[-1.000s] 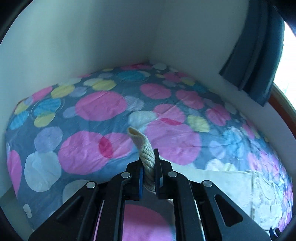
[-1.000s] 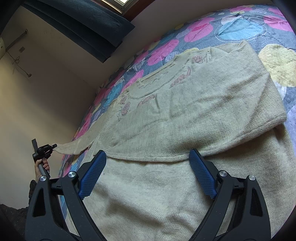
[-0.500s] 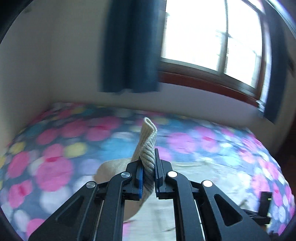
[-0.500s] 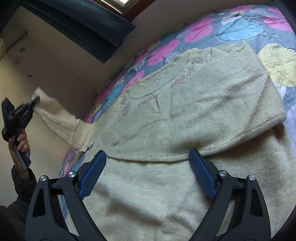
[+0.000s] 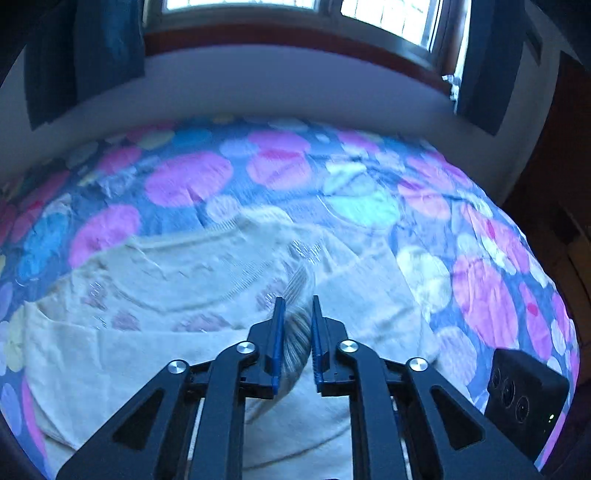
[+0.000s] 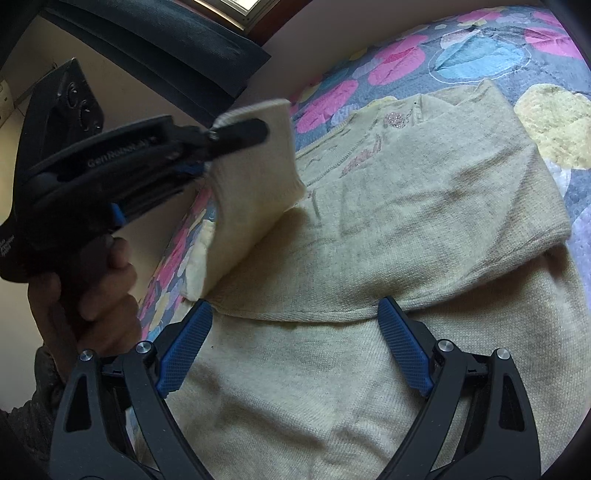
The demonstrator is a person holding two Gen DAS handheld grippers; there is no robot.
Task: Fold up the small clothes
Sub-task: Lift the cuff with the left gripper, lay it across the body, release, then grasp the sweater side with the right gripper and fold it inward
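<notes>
Right wrist view: one cream sweater (image 6: 388,229) lies flat on a bed (image 6: 480,55) with a spotted cover, and two tools are over it. The right tool (image 6: 291,347) hangs low above the sweater's lower body, its two blue pads spread wide with nothing between them. The sweater's long axis runs from the hem near this tool up to the collar at the far side, so the neck points away toward the wall. Its right sleeve is folded across the chest, the cuff edge lying just ahead of the right tool.

The left tool (image 6: 236,136), held by a hand (image 6: 92,295), carries the other sleeve (image 6: 251,195) raised off the bed; the sleeve slants from the shoulder up to the ribbed cuff at the tool's tips, over the sweater's left side.

In the left wrist view the left tool (image 5: 297,332) looks down on the sweater (image 5: 147,295), with the ribbed cuff (image 5: 297,317) between its two pads. Its jaws have just been opening: a narrow gap shows on each side of the cuff, so the grip is loosened, though the cuff sits between them. The right tool's black body (image 5: 524,395) shows at the lower right. Beyond the bed are a wall, a window (image 5: 295,3) and two dark curtains (image 5: 85,55).
</notes>
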